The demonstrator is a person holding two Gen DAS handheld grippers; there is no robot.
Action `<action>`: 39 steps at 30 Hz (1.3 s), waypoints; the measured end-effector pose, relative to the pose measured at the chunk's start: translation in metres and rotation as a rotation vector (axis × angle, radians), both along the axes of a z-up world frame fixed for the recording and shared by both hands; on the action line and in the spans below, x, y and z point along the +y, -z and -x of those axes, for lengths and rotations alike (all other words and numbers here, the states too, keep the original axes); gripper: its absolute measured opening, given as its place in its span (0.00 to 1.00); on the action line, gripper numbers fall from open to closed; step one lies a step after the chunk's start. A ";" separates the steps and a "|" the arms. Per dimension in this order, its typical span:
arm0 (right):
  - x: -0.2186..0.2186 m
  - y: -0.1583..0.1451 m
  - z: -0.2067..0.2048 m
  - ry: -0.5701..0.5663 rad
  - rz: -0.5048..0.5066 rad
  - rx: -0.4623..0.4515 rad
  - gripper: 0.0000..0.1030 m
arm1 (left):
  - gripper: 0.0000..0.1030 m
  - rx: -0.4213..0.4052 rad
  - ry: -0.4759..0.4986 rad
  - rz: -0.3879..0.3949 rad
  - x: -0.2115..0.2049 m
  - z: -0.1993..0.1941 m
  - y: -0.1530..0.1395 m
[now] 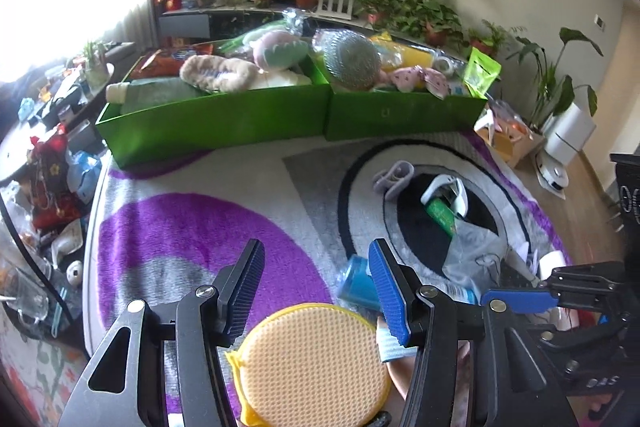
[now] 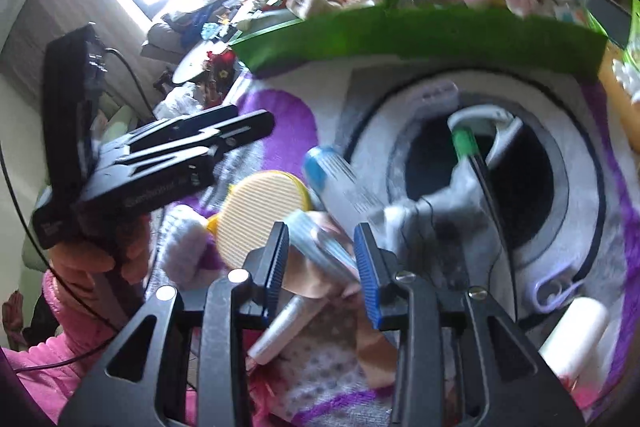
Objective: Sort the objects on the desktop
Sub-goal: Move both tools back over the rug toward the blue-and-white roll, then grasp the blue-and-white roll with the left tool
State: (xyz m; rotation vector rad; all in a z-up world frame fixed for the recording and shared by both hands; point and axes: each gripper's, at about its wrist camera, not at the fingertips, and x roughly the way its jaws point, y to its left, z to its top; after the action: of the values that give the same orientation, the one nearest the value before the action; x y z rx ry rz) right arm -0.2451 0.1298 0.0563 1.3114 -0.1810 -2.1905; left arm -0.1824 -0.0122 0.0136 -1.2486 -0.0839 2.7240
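Note:
My left gripper (image 1: 318, 287) is open over a purple, grey and white rug (image 1: 192, 227). A round yellow waffle-textured pad (image 1: 312, 359) lies just below its jaws, untouched. A tube with a blue cap (image 1: 356, 283) lies by the right finger. My right gripper (image 2: 322, 259) is open low over a heap of small items. A blurred white-and-blue striped packet (image 2: 320, 247) sits between its jaws, which do not visibly press on it. The yellow pad (image 2: 260, 211) and the blue-capped tube (image 2: 332, 179) lie just beyond.
Two green boxes (image 1: 208, 123) (image 1: 400, 115) heaped with soft toys, packets and a mesh ball stand at the rug's far edge. A grey plastic bag (image 1: 476, 251), a green tube (image 1: 440, 213) and a white clip-like thing (image 1: 444, 187) lie on the black circle. Cluttered tables stand at the left.

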 end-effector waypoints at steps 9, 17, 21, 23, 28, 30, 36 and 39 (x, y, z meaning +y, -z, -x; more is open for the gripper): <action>0.001 0.015 -0.001 0.014 0.001 -0.038 0.34 | 0.53 -0.039 0.059 0.029 0.014 0.003 0.018; 0.006 0.021 0.001 0.047 0.015 -0.067 0.31 | 0.53 -0.061 0.082 0.019 0.019 0.009 0.026; 0.011 0.023 -0.001 0.081 -0.012 -0.081 0.31 | 0.53 -0.065 0.121 -0.003 0.024 0.009 0.029; 0.012 0.026 0.000 0.085 -0.015 -0.087 0.31 | 0.53 -0.075 0.135 0.001 0.028 0.011 0.032; 0.011 0.031 0.006 0.108 -0.015 -0.098 0.31 | 0.53 -0.094 0.144 -0.019 0.030 0.017 0.039; 0.011 0.032 0.008 0.111 -0.019 -0.097 0.31 | 0.53 -0.099 0.146 -0.032 0.030 0.019 0.039; 0.007 0.031 0.012 0.111 -0.031 -0.083 0.31 | 0.53 -0.107 0.150 -0.027 0.028 0.016 0.040; 0.003 0.030 0.015 0.104 -0.042 -0.059 0.34 | 0.53 -0.117 0.135 -0.023 0.023 0.013 0.040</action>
State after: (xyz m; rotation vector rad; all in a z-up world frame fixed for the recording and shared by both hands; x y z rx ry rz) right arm -0.2599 0.1326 0.0263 1.4201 -0.2325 -2.2543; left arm -0.1951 0.0109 -0.0260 -1.3542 -0.0409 2.5291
